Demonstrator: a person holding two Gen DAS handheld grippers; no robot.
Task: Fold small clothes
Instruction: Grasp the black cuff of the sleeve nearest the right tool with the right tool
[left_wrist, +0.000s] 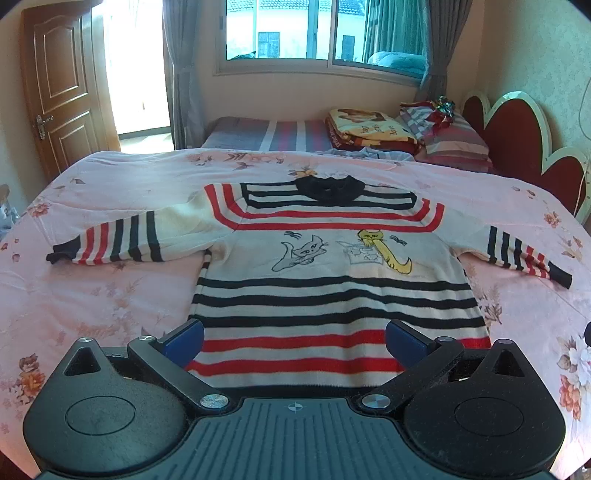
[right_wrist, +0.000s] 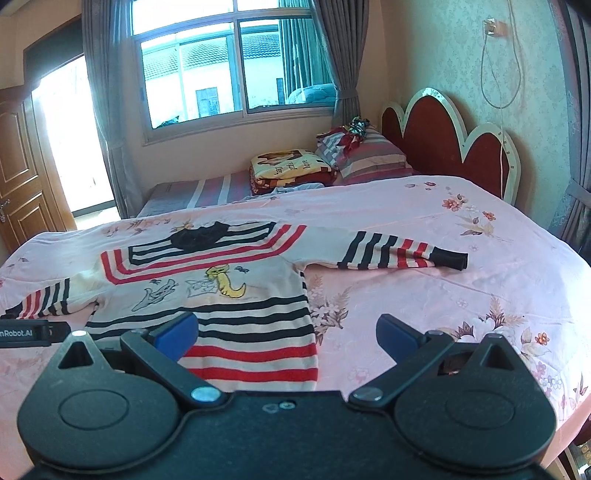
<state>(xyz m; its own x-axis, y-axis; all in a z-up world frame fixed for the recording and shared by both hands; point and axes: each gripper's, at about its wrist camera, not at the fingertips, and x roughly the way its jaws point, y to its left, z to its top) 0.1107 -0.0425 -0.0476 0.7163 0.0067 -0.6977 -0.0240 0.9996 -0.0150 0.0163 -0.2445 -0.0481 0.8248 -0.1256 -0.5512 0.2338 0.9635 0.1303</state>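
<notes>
A small white sweater (left_wrist: 332, 258) with black and red stripes and two cat drawings lies flat, face up, on the pink floral bedspread (left_wrist: 129, 288), sleeves spread left and right. My left gripper (left_wrist: 295, 339) is open and empty, hovering over the sweater's bottom hem, centred. The sweater also shows in the right wrist view (right_wrist: 221, 295). My right gripper (right_wrist: 286, 334) is open and empty, over the hem's right corner. The left gripper's body (right_wrist: 33, 332) shows at the left edge of the right wrist view.
The bed's far side holds a folded blanket (left_wrist: 365, 129) and striped pillows (left_wrist: 447, 136). A red headboard (left_wrist: 517, 140) stands at right. A window (left_wrist: 317, 33) and a wooden door (left_wrist: 62, 88) are behind.
</notes>
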